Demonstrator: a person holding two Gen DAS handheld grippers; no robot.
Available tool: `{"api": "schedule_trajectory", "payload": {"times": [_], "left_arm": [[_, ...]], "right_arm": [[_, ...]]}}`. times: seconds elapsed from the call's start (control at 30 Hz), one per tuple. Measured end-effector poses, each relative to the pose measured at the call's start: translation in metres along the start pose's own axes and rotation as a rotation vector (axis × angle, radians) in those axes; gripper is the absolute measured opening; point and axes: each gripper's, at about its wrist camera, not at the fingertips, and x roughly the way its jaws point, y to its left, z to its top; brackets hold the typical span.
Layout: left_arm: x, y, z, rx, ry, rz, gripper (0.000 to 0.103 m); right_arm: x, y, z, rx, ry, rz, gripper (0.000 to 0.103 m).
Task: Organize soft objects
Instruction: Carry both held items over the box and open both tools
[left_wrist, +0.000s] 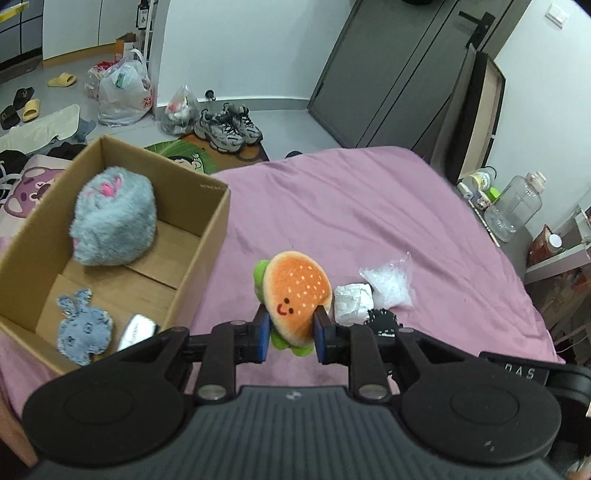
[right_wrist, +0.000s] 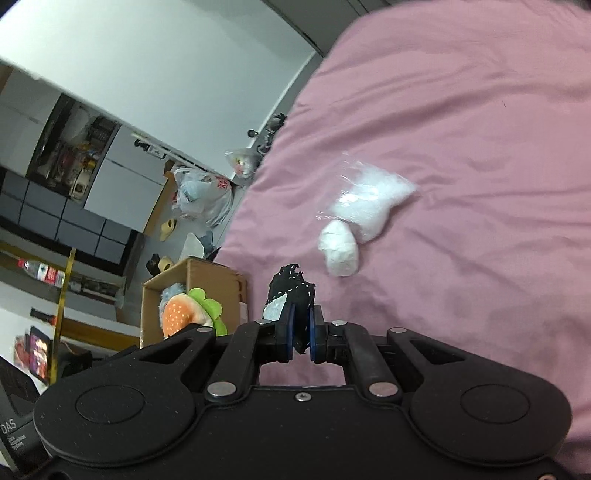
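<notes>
My left gripper (left_wrist: 291, 325) is shut on a plush hamburger (left_wrist: 297, 295) with a smiling face, held above the pink bed (left_wrist: 351, 206); the same burger (right_wrist: 183, 314) shows at the lower left of the right wrist view. My right gripper (right_wrist: 301, 332) is shut on a black fabric piece with white stitches (right_wrist: 291, 291), also seen as the black piece (left_wrist: 382, 319) beside the left fingers. An open cardboard box (left_wrist: 207, 236) stands on the bed's left side and holds a grey fluffy plush (left_wrist: 114, 221) and a small blue bunny (left_wrist: 83, 328).
A white crumpled wad (left_wrist: 351, 301) and a clear bag of white filling (left_wrist: 391, 282) lie on the bed beside the burger. Shoes (left_wrist: 229, 127), plastic bags (left_wrist: 123, 92) and slippers clutter the floor beyond. A large clear bottle (left_wrist: 517, 206) stands at the right of the bed.
</notes>
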Motion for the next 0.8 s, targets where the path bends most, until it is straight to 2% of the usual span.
{"api": "schedule_trajectory", "payload": {"times": [0.2,0.4,0.8], "left_arm": [[-0.025,0.009,0.007,0.001,-0.028,-0.029,0.022],[-0.042,0.024,0.019,-0.017,-0.053,-0.026,0.023],[-0.072,0.076,0.051,-0.084,-0.12,-0.002,0.023]], "right_arm": [[-0.014,0.031,0.01,-0.05,-0.046,0.026,0.008],[-0.024,0.058,0.021,-0.089,-0.09,0.039,0.008],[-0.006,0.106,0.014,-0.13,-0.092,0.061,0.008]]}}
